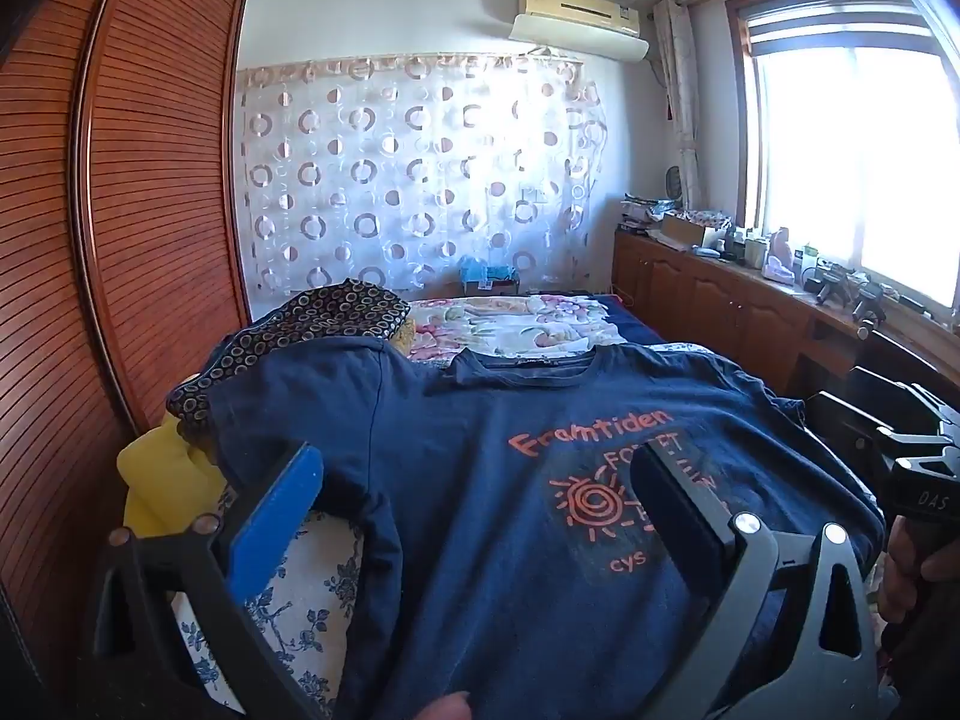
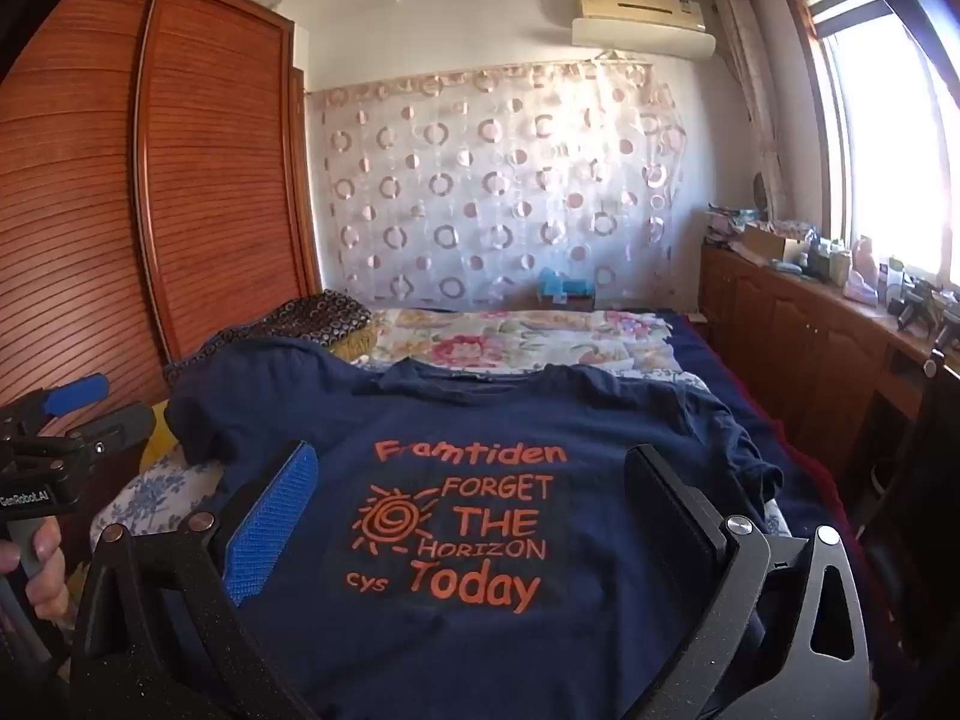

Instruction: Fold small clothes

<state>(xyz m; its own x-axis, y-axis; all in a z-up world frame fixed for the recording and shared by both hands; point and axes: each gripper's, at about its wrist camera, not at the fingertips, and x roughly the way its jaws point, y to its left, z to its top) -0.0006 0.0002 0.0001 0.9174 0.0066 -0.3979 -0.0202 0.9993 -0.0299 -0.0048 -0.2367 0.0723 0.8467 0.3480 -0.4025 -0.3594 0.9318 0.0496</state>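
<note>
A cardboard box on the wooden cabinet under the window holds things too small to tell. The navy T-shirt lies flat, print up, across the bed, collar toward the far wall, its left sleeve reaching the wardrobe-side edge. Left gripper and right gripper both hover over it, jaws spread wide, holding nothing.

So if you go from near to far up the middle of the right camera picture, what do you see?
Navy T-shirt with orange print → flowery quilt → small blue thing, too small to identify → circle-patterned curtain → air conditioner up on the wall.
</note>
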